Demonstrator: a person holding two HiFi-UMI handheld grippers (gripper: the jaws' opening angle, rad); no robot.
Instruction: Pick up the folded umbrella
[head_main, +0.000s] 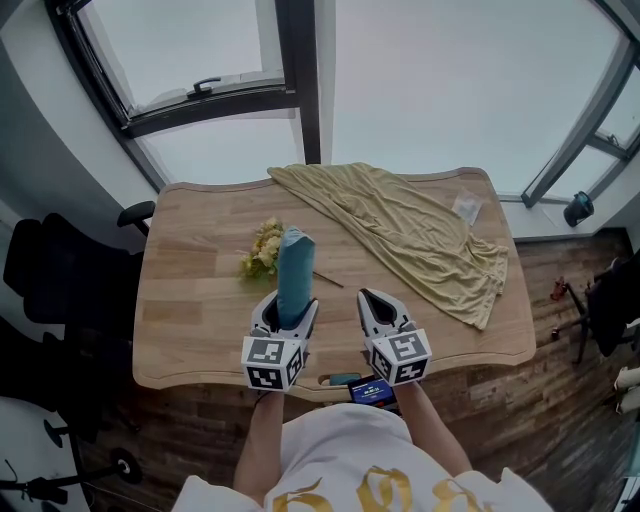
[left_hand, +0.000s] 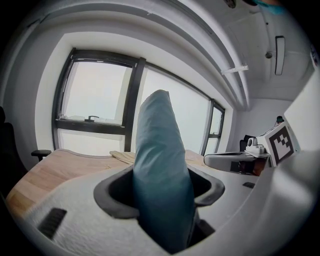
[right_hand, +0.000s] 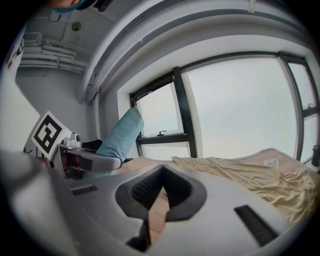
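Pick-up looks all but done: the left gripper (head_main: 285, 312) has its jaws clamped round the teal folded umbrella (head_main: 296, 268) at centre frame, apparently raised off the worktop (head_main: 195, 300), while the right gripper (head_main: 378, 303) beside it is pinched together on nothing, so next it just needs a steady hold.

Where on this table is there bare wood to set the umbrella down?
The left side of the table is bare, from its left edge to the flowers. A smaller bare strip runs along the front edge below the cloth. The back right is crowded with cloth.
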